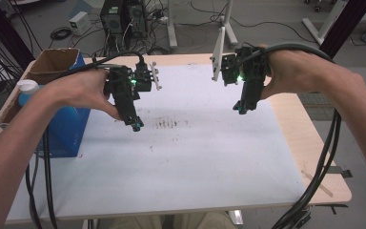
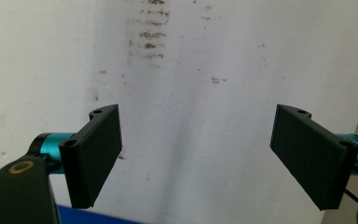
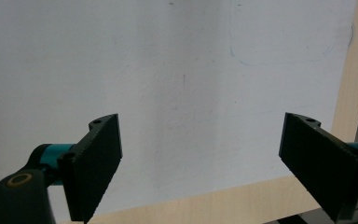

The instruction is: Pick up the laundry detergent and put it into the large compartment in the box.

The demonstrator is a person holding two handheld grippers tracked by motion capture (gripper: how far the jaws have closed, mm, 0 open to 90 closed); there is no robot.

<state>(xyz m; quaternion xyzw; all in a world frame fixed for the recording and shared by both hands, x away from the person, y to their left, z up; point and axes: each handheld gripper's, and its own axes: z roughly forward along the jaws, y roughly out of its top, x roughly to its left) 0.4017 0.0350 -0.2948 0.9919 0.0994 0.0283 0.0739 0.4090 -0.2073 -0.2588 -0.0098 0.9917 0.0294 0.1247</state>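
Note:
A person's hands hold two black grippers above a white sheet [image 1: 181,152] that covers the table. My left gripper [image 1: 134,123] hangs over the sheet's left half, pointing down, just left of a patch of brown smudges [image 1: 167,124]. In the left gripper view my left gripper [image 2: 196,158] is open, with nothing between its jaws, and the brown smudges [image 2: 148,33] lie ahead of it. My right gripper [image 1: 240,108] hovers over the sheet's right half. In the right gripper view my right gripper [image 3: 199,163] is open and holds nothing, above the sheet and the table's wooden edge [image 3: 223,200].
A blue box [image 1: 64,121] with an open cardboard top [image 1: 52,62] stands at the table's left edge, with a white-capped bottle [image 1: 27,88] beside it. Thick black cables [image 1: 324,162] trail from both grippers. Computer gear [image 1: 124,19] and table legs [image 1: 321,21] stand on the floor beyond.

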